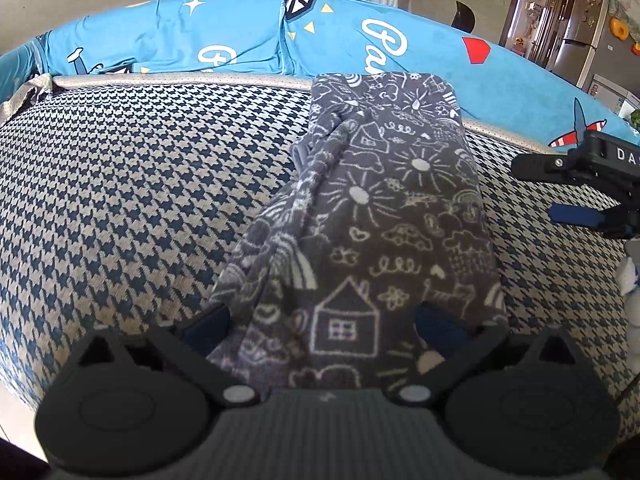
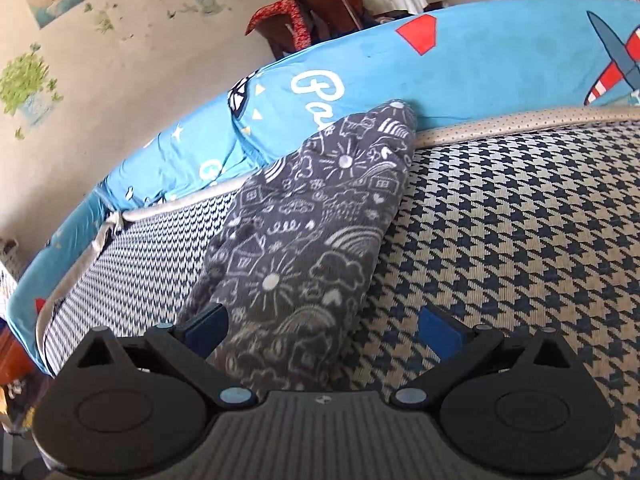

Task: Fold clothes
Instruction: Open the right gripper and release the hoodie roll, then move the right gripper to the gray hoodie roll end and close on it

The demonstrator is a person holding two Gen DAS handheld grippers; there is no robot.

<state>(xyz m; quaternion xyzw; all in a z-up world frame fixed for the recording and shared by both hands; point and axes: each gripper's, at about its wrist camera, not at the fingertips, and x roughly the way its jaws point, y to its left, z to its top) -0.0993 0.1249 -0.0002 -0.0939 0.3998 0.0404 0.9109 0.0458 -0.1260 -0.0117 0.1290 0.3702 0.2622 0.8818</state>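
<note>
One folded garment (image 1: 384,216) between two open hand-held grippers (image 1: 324,328).

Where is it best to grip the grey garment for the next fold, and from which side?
Probably the near end of the grey garment, approached from the front. It lies lengthwise toward the blue cushion, and that end already sits between the open left gripper.

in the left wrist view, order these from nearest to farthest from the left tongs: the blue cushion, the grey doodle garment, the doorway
1. grey doodle garment: its near end lies between the open left tongs, centre.
2. blue cushion: behind the garment, along the back of the houndstooth seat.
3. doorway: far back in the room, upper right.
</note>
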